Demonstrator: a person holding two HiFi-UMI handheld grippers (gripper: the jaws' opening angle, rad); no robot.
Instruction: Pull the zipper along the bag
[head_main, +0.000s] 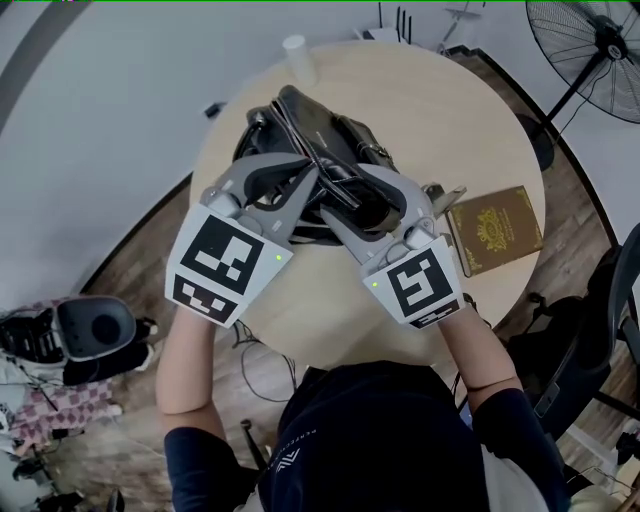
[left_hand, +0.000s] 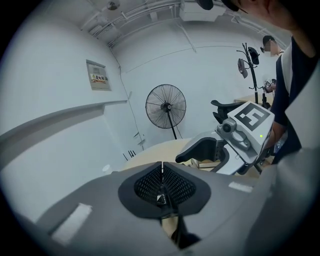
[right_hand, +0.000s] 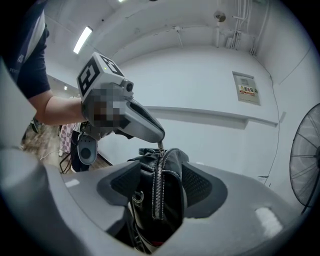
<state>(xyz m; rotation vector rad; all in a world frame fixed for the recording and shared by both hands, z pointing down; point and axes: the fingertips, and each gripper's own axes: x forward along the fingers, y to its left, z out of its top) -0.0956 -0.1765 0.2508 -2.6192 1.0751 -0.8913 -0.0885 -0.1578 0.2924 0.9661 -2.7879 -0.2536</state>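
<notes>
Left gripper (left_hand: 161, 192) was clamped shut on the zipper pull (left_hand: 161, 199), presumably to drag it along. Right gripper (head_main: 345, 195) stood wide open, straddling the bag (head_main: 320, 130) without squeezing, likely poised to steady it. It lay on the table (head_main: 420, 110), 12 o'clock from the person.

In the head view my left gripper (head_main: 312, 173) and right gripper (head_main: 336, 193) cover the middle of the bag (head_main: 335, 128) — its zipper line is hidden there. My left pads almost swallow the zipper pull (left_hand: 161, 199). Right of the bag, the book (head_main: 495, 228) has print too small to read.
</notes>
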